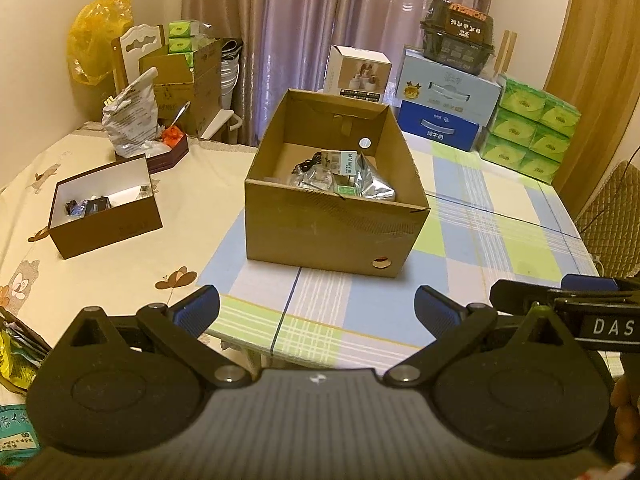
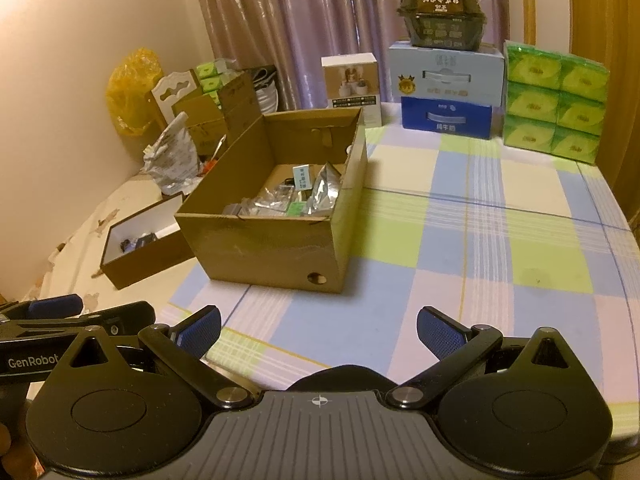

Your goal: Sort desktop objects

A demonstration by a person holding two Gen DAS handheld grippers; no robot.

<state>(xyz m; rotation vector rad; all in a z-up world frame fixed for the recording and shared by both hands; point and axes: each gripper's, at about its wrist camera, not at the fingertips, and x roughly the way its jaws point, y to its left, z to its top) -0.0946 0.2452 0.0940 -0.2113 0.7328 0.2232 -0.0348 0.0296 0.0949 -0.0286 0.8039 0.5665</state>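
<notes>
grippers come first, nearest to the cameras: the left gripper [image 1: 316,312] and the right gripper [image 2: 319,332] both hang over the near edge of the table, fingers spread wide, with nothing between the blue pads [image 2: 436,334]. they are side by side, and each one shows at the border of the other's view.

past them the checked tablecloth [image 2: 460,240] in blue, green and pink covers the right part of the table; a cream cloth [image 1: 116,264] with small cartoon figures covers the left part.

on the checked cloth stands the large cardboard box [image 1: 332,236], open on top. its long axis runs away from the cameras and a little to the right, with a round hole in the near wall. inside lie silver foil packets [image 1: 372,184], a small green and white carton [image 1: 340,160] and a black cable.

left of it, apart, on the cream cloth sits a smaller brown box [image 1: 108,228], white inside, holding a few small dark things.

farther back are a crumpled bag [image 1: 130,124], a white product box [image 1: 356,74], two stacked blue cartons [image 1: 444,108] with a dark package on top, and green tissue packs [image 1: 528,132]. behind everything hangs a mauve curtain [image 1: 320,20].
</notes>
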